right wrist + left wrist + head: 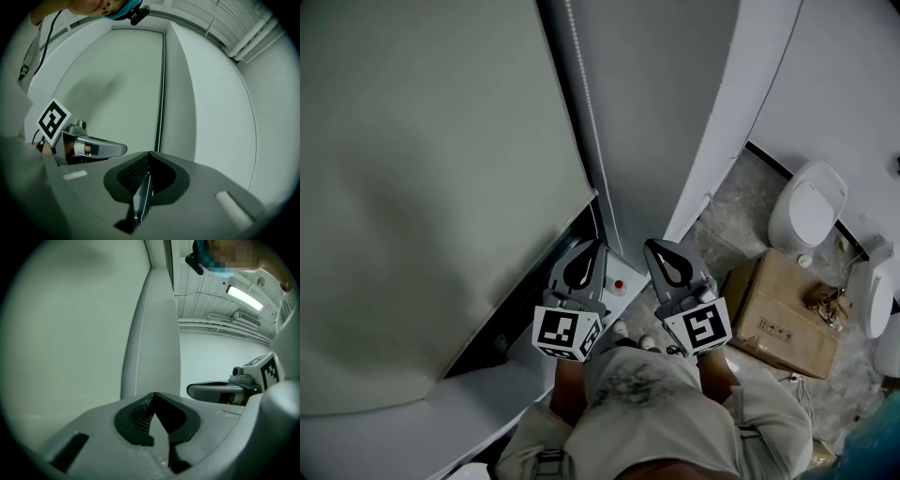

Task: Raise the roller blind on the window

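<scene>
The grey-green roller blind (422, 187) hangs down over the window at the left, and it also fills the right gripper view (117, 84). Its bead chain (583, 103) runs down the blind's right edge. My right gripper (667, 261) is shut on the bead chain (161, 93), which passes straight down between its pads (149, 157). My left gripper (584, 262) is held close beside it, just below the blind's lower corner. Its tips (153, 397) meet with nothing between them. The chain (136, 376) shows faintly to the left of those tips.
The white window reveal (675, 112) rises just right of the chain. A white sill (478, 412) lies under the blind. On the marble floor to the right are a cardboard box (778, 314) and a toilet (808, 206). The person's knees are directly below the grippers.
</scene>
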Tool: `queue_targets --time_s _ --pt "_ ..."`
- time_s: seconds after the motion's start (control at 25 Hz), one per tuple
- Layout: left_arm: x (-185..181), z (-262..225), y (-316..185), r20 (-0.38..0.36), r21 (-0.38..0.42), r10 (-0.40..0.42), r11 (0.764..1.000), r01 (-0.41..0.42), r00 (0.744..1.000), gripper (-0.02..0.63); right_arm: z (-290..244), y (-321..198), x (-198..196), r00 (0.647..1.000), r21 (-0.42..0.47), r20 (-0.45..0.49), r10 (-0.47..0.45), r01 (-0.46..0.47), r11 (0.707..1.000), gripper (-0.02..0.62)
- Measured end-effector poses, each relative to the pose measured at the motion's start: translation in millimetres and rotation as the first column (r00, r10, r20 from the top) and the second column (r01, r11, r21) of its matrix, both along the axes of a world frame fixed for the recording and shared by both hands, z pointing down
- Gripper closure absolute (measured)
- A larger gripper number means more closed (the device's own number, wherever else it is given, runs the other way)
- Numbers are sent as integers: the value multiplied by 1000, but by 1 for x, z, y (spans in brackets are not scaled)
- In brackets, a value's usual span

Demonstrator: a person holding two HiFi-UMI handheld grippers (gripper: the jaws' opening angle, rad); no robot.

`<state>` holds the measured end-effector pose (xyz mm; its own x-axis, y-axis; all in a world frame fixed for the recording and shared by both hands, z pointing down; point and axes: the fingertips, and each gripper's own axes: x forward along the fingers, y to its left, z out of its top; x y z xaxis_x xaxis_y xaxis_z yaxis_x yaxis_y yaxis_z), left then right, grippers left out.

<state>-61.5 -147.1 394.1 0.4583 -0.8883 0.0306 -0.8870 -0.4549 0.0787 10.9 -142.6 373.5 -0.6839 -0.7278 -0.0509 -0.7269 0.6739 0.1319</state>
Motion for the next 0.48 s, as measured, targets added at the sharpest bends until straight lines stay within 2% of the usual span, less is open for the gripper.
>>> queue_targets --time_s 0.48 --pt "-4 -1 -42 4 -3 39 999 -39 999 595 -1 -27 -4 999 -10 -13 51 -51 999 584"
